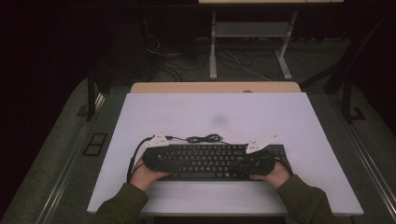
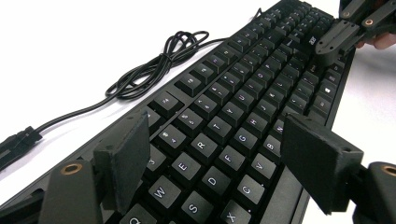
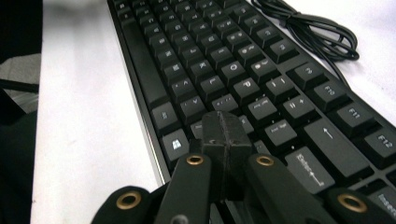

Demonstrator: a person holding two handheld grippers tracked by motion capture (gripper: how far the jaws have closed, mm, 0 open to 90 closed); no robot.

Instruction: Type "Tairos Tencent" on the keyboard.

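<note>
Claw on the left [image 2: 215, 158] first: its two black pads stand apart over the letter-key end of the black full-size plastic keyboard [image 2: 243, 107], one pad above the number row and the other out past the front edge, neither pressing on anything. The spread straddles the keyboard's depth, which suggests a grip across the body being set up or let go rather than a key press. Behind that end, the keyboard's black cable [image 2: 154, 65] lies in a loose bundle on the white surface [image 2: 84, 42], with its plug off to the side, so it appears unconnected and free to move with the board. The keyboard itself lies flat near the person's edge of the surface, long side across, between both hands. Farther right, the right claw [image 3: 223, 135] has its pads pressed together with nothing between them, the closed tip hovering at or on the keys near the Windows key. Held so, it looks suited to steadying or poking that end.
</note>
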